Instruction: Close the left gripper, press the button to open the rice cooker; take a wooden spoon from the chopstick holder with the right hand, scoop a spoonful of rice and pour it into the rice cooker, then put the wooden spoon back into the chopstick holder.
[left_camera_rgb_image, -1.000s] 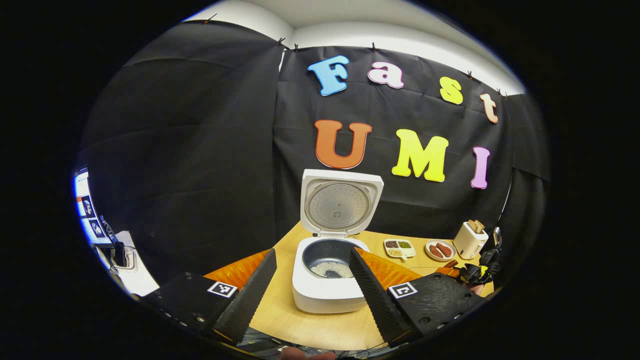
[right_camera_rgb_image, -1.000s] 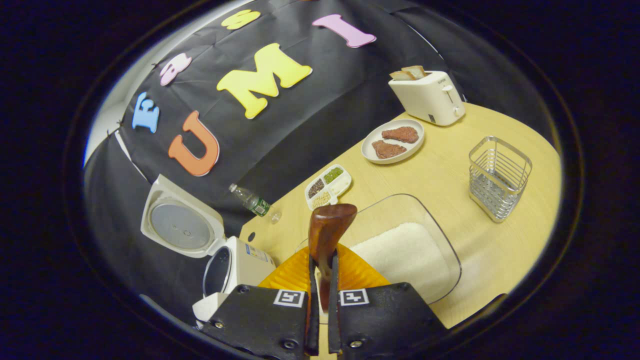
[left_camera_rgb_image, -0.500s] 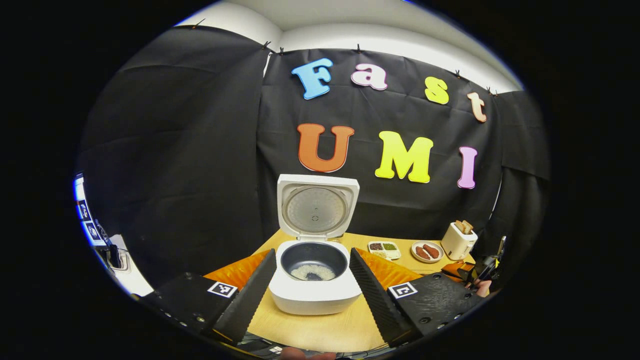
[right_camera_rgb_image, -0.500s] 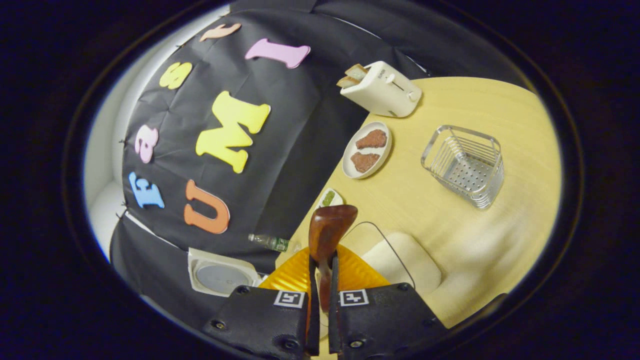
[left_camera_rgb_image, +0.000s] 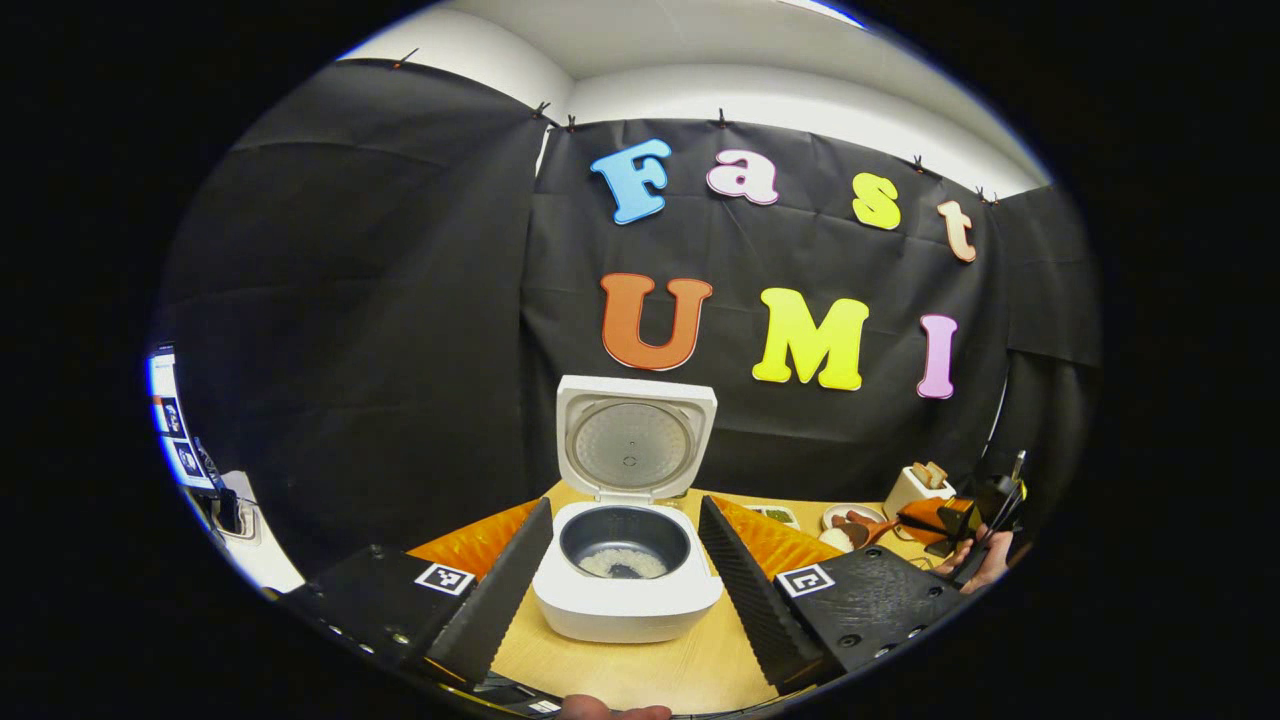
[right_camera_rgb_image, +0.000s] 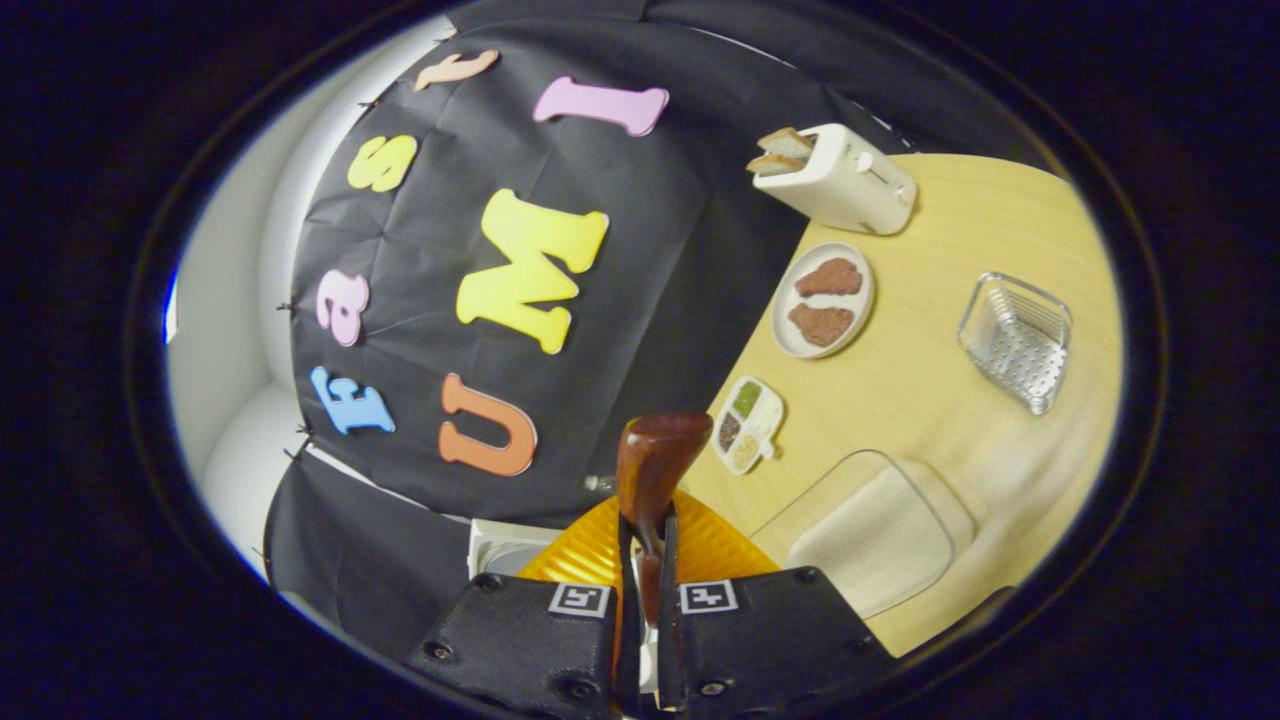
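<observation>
Wooden spoon (right_camera_rgb_image: 655, 468) sits clamped in the right gripper (right_camera_rgb_image: 644, 600) fingers, ready for return to the chopstick holder (right_camera_rgb_image: 1016, 341) at two o'clock; left gripper (left_camera_rgb_image: 622, 580) fingers wide.

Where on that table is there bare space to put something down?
In the right gripper view, bare table lies between the steak plate, wire chopstick holder and glass rice dish. In the left gripper view, there is bare wood in front of the rice cooker. The far edge is crowded: toaster, plate, divided grain dish.

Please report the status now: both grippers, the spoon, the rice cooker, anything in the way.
Left gripper open, facing rice cooker, lid up, some rice inside. Right gripper shut on wooden spoon, above the table. Chopstick holder stands apart, nothing blocking.
</observation>
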